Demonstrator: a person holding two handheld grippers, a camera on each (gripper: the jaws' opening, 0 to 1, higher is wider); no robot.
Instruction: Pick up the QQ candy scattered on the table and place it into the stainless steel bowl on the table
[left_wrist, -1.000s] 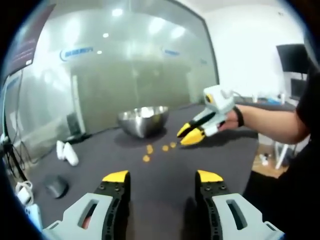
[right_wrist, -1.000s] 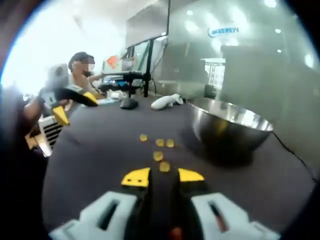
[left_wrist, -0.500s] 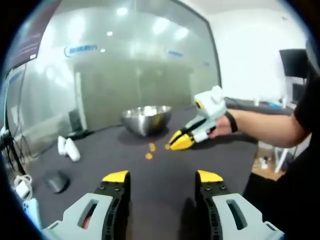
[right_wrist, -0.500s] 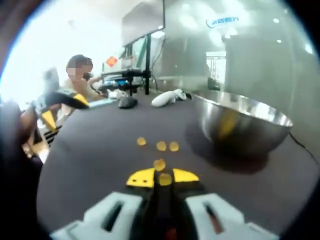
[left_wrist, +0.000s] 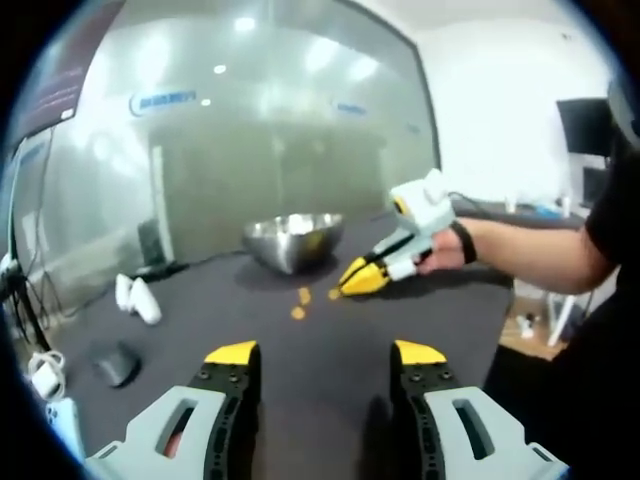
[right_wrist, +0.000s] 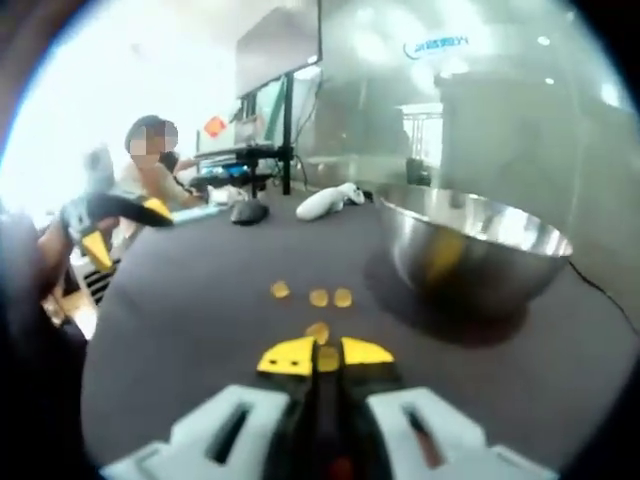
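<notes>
Several orange QQ candies (right_wrist: 318, 297) lie on the dark table just ahead of my right gripper (right_wrist: 327, 355). Its yellow-tipped jaws are shut on one QQ candy (right_wrist: 327, 359), low over the table. The stainless steel bowl (right_wrist: 470, 255) stands upright to the right of the candies. In the left gripper view the bowl (left_wrist: 292, 240) sits at the back, with loose candies (left_wrist: 297, 312) in front of it and the right gripper (left_wrist: 360, 278) tip-down beside them. My left gripper (left_wrist: 325, 352) hangs open, holding nothing, well short of the candies, and is seen as the left gripper (right_wrist: 112, 222) at the table's far left.
White handheld devices (left_wrist: 133, 301) and a black mouse (left_wrist: 115, 366) lie at the table's left, with cables near that edge. A glass wall stands behind the bowl. A person (right_wrist: 150, 150) sits beyond the table, near a monitor stand (right_wrist: 285, 130).
The right gripper came down to the candies and its jaws closed on one. The left gripper has stayed open and nearly still.
</notes>
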